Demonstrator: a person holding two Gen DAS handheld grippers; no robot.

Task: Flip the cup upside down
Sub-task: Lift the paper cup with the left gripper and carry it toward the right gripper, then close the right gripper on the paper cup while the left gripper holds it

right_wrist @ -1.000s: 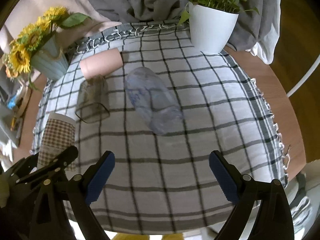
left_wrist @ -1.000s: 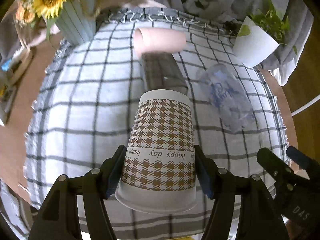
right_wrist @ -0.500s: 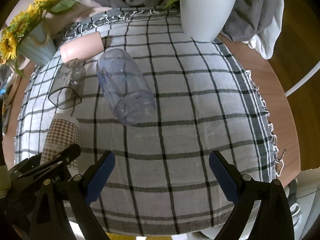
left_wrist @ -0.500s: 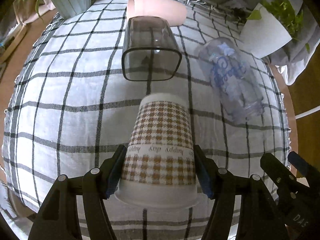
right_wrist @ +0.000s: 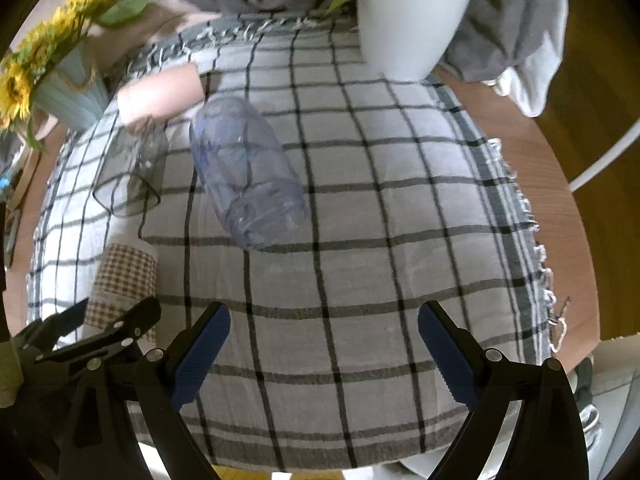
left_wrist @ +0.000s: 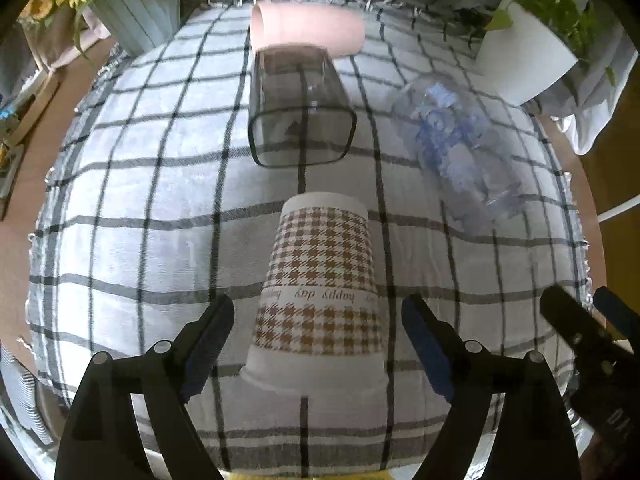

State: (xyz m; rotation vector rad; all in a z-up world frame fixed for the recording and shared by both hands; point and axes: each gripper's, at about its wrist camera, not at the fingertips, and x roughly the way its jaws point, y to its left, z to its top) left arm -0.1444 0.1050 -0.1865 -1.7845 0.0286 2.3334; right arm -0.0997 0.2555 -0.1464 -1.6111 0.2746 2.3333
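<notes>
Landmark is the paper cup.

Table: wooden, showing past the cloth edges, well right of the paper cup.

Checked cloth: covers most of the table, and the paper cup stands on it, near its front edge.

White plant pot: far back and right of the paper cup, at the rear cloth edge, green leaves on top.

Ribbed vase with sunflowers: far back and left of the paper cup, off the cloth corner.

Clear bottle: lies on its side, behind and right of the paper cup, apart from it, blue print on its wall.

Smoky square tumbler: lies on its side directly behind the paper cup, open mouth facing it, small gap between them.

Pink cup: lies on its side behind the tumbler, farthest back from the paper cup; contact with the tumbler can't be judged.

Paper cup itself: brown houndstooth, rim down on the cloth, base up, "happy day" band reads inverted. It's upside down.

Your left gripper: fingers spread either side of the paper cup's lower half, clear gap both sides, nothing clamped.

Your right gripper: right of the paper cup, fingers wide apart over bare cloth, holding nothing.
</notes>
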